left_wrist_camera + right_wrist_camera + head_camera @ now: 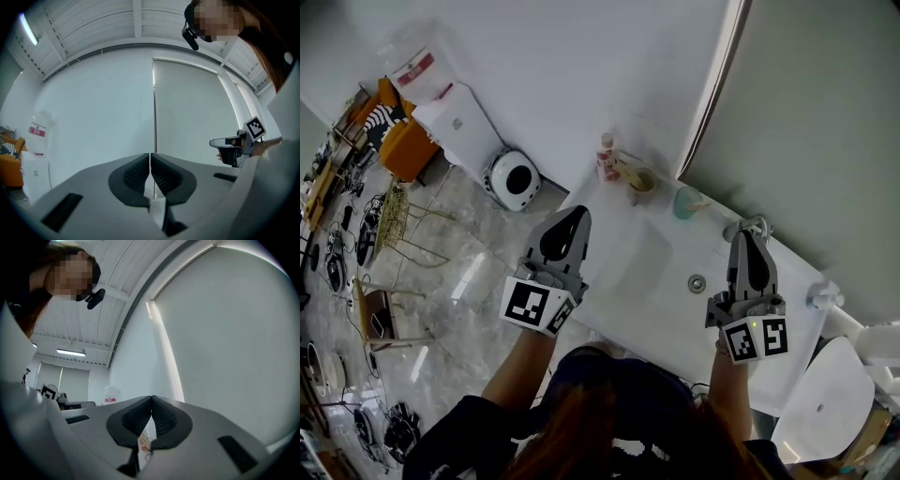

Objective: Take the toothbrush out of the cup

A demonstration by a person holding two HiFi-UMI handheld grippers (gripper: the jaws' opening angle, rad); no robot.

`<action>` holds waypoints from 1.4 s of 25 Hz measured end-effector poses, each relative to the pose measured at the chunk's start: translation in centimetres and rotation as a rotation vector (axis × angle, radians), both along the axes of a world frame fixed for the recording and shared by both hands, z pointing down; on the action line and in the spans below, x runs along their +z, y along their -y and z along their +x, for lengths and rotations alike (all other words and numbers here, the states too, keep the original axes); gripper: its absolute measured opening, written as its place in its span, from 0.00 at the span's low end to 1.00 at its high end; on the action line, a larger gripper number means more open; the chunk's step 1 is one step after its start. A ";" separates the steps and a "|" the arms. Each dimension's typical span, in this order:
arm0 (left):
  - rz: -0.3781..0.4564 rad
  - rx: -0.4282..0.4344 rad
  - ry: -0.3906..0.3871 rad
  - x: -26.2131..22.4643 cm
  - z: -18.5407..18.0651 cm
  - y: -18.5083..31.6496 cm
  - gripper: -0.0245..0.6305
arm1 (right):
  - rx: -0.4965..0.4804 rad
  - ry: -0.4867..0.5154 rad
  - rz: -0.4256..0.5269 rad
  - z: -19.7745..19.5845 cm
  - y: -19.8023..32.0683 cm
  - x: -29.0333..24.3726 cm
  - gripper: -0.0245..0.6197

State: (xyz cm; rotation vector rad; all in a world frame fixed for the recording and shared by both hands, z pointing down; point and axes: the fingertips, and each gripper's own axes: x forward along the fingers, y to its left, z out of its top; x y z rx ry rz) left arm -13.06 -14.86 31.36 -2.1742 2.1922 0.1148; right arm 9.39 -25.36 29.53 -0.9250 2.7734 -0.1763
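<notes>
In the head view a tan cup (642,182) stands at the back of the white sink counter (652,309), against the wall. A light toothbrush (625,166) sticks out of it, leaning to the left. My left gripper (579,213) hovers shut and empty at the counter's left edge, short of the cup. My right gripper (744,234) is shut and empty over the basin, beside the faucet (753,226). The left gripper view shows its jaws (150,155) closed, facing the bare wall, with the right gripper (233,149) off to the side. The right gripper view has its jaws (151,399) closed too.
A teal cup (685,202) and a pink-capped bottle (606,157) flank the tan cup. The drain (697,282) lies between my grippers. A mirror (806,122) hangs above the counter. On the floor at left are a robot vacuum (514,178) and a water dispenser (441,108). A white stool (825,398) is at right.
</notes>
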 end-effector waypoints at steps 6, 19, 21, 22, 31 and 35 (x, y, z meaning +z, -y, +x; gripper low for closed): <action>-0.017 0.050 -0.006 1.4 -2.4 3.1 0.08 | 0.045 -0.033 -0.026 -2.6 1.9 2.1 0.06; -0.121 0.136 -0.081 8.3 -5.5 10.7 0.08 | 0.056 -0.103 -0.109 -6.4 4.8 6.7 0.06; -0.150 0.145 -0.095 9.8 -6.0 12.2 0.16 | 0.053 -0.111 -0.120 -6.7 5.2 7.2 0.06; -0.160 0.149 -0.109 10.5 -6.3 13.0 0.19 | 0.051 -0.115 -0.125 -6.9 5.4 7.4 0.06; -0.333 0.123 -0.155 19.1 -8.5 19.3 0.36 | 0.039 -0.139 -0.176 -8.0 6.6 10.0 0.06; -0.369 0.084 -0.218 20.8 -8.8 21.3 0.40 | 0.041 -0.144 -0.190 -7.9 6.6 10.4 0.06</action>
